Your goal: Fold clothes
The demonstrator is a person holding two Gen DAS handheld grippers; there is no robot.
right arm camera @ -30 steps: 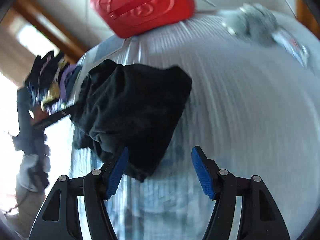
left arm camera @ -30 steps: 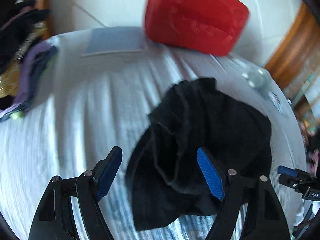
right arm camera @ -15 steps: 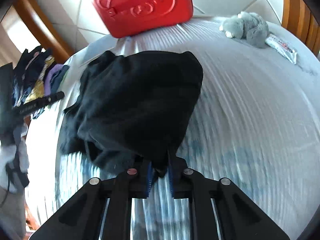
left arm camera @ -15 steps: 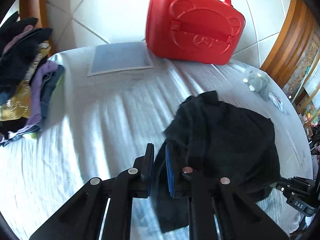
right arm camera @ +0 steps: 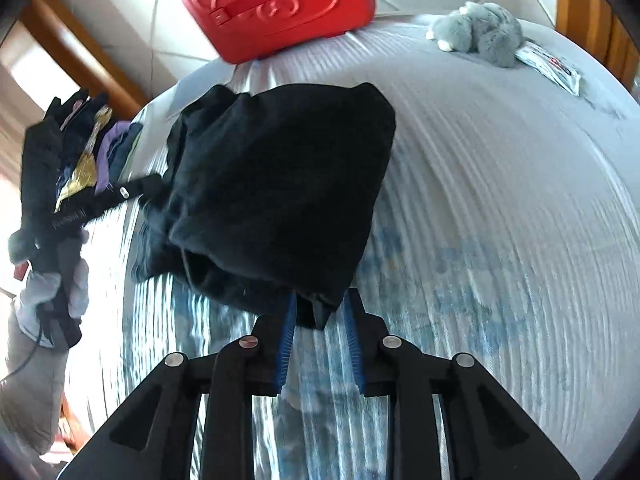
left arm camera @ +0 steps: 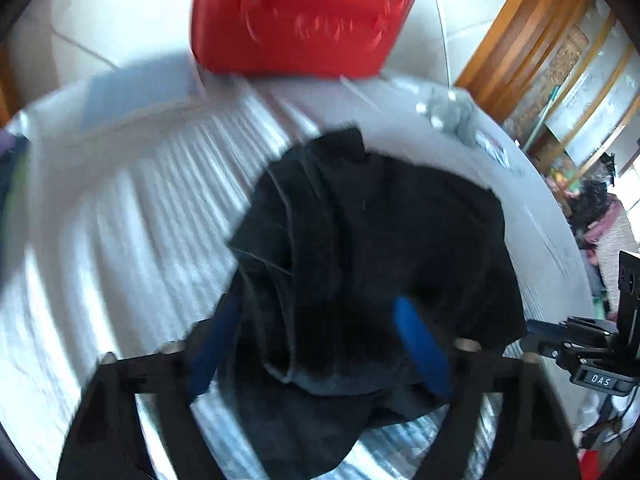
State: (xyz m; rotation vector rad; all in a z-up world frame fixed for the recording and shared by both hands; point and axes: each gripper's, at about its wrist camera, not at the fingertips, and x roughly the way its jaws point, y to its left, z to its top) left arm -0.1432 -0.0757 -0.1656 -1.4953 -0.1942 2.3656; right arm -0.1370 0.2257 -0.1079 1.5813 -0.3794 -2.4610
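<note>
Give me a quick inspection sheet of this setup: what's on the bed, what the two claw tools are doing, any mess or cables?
Surface: striped pale bedcover, rumpled.
Job's things: black garment bunched in a heap, unfolded.
Clutter: red case, grey plush toy, small packet, pile of clothes.
Grippers: left gripper jaws apart astride the garment, just opening; right gripper jaws narrowly apart around its near corner, just opening.
Cables: thin cord at left edge.
Surroundings: tiled wall, wooden frame.
</note>
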